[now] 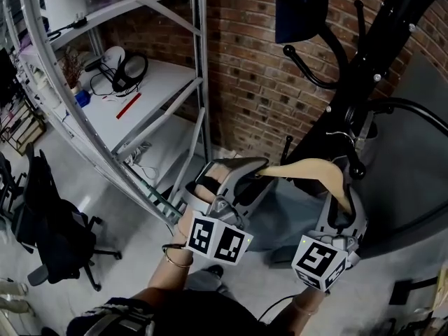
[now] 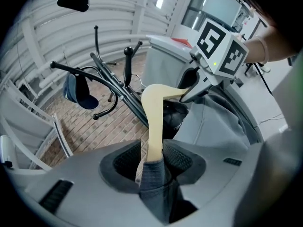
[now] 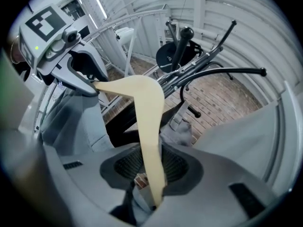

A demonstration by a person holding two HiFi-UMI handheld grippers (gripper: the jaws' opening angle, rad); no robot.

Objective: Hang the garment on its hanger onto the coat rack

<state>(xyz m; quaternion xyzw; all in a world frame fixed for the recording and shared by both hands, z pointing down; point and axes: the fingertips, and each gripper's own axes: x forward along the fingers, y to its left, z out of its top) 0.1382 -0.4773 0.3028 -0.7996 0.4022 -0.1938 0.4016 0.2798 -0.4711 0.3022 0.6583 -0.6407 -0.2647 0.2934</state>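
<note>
Hanger (image 1: 311, 166): smooth pale wood, curved, inside grey fabric garment (image 1: 290, 212).
Right gripper (image 3: 151, 167): clamped on the hanger.
Left gripper (image 2: 154, 162): jaws slack around the hanger.
Coat rack (image 1: 364, 68): black, knobbed hooks, close behind.

Nothing legible from where I'm holding: no words, brands or numbers anywhere, only the black-and-white square markers on the cube of my left gripper (image 1: 260, 168) and on that of my right gripper (image 1: 343, 187), patterns and not text.
</note>
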